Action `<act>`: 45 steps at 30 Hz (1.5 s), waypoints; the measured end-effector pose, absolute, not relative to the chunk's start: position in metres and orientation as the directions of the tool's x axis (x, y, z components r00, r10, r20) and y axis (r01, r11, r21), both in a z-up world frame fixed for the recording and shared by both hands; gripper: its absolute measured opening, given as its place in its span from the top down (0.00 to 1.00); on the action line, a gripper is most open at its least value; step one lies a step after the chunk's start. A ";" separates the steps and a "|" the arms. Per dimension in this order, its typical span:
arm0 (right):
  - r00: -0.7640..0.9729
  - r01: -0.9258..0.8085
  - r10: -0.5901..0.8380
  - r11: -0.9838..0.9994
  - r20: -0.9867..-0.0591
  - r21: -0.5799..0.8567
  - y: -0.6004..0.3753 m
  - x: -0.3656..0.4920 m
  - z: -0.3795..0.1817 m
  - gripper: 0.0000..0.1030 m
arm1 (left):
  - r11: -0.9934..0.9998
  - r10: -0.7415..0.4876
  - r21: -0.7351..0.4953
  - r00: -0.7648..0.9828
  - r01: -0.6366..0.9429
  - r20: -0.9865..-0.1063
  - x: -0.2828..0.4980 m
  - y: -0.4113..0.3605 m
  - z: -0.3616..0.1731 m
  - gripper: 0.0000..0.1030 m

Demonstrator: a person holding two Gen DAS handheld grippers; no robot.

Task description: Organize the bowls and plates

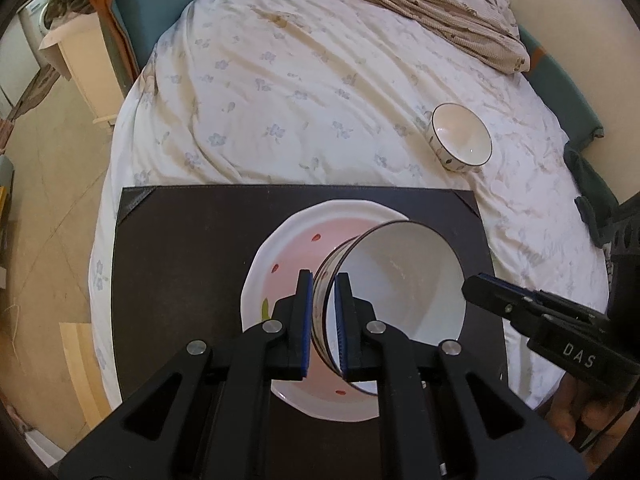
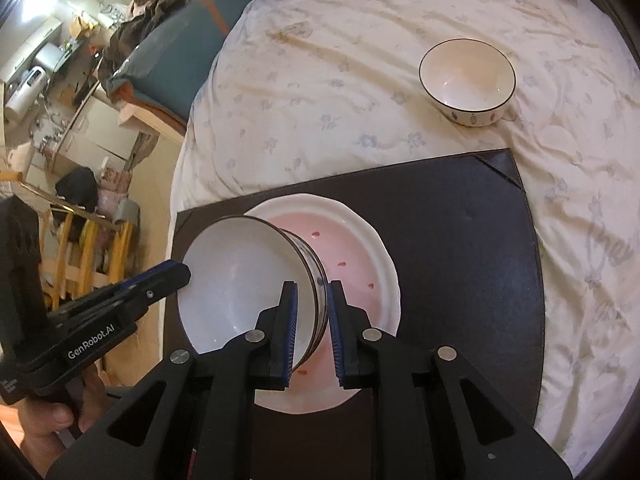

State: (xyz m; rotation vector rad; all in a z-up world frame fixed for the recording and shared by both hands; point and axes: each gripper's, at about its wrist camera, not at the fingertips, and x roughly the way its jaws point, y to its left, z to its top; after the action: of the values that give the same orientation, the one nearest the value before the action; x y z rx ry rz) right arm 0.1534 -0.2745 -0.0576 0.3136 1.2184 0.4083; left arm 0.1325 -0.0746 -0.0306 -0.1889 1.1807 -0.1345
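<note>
A white bowl with a dark rim (image 1: 400, 280) (image 2: 236, 280) is held over a pink-centred white plate (image 1: 280, 256) (image 2: 360, 264) that lies on a dark mat (image 1: 180, 248) (image 2: 460, 240). My left gripper (image 1: 323, 300) is shut on the bowl's left wall. My right gripper (image 2: 311, 304) (image 1: 476, 284) is shut on the opposite wall, so the bowl hangs between both. A second white bowl with a dark rim (image 1: 460, 140) (image 2: 467, 80) sits on the bed sheet beyond the mat, to the right.
The mat lies on a bed with a flowered white sheet (image 1: 300, 80) (image 2: 340, 80). A crumpled blanket (image 1: 420, 4) lies at the far end. The floor, a white cabinet (image 1: 80, 64) and clutter (image 2: 80, 220) are to the left of the bed.
</note>
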 end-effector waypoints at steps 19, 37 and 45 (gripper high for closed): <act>0.296 -0.111 0.469 0.882 -0.832 0.457 -0.268 0.173 -0.072 0.82 | 0.969 -0.229 -0.247 0.337 -0.011 -0.913 0.154 -0.075 -0.045 0.89; 0.271 -0.130 0.473 0.881 -0.838 0.455 -0.265 0.162 -0.067 0.82 | 0.994 -0.111 -0.099 0.349 0.054 -0.930 0.128 -0.087 -0.040 0.72; 0.295 -0.135 0.469 0.883 -0.832 0.450 -0.273 0.155 -0.059 0.82 | 0.999 -0.043 -0.031 0.448 0.036 -0.893 0.119 -0.087 -0.021 0.47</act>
State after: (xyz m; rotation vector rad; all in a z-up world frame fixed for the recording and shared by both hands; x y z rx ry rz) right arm 0.1555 -0.2727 -0.0592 0.3201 1.2100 0.4109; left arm 0.1193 -0.0866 -0.0213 -0.0078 1.1052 -0.0489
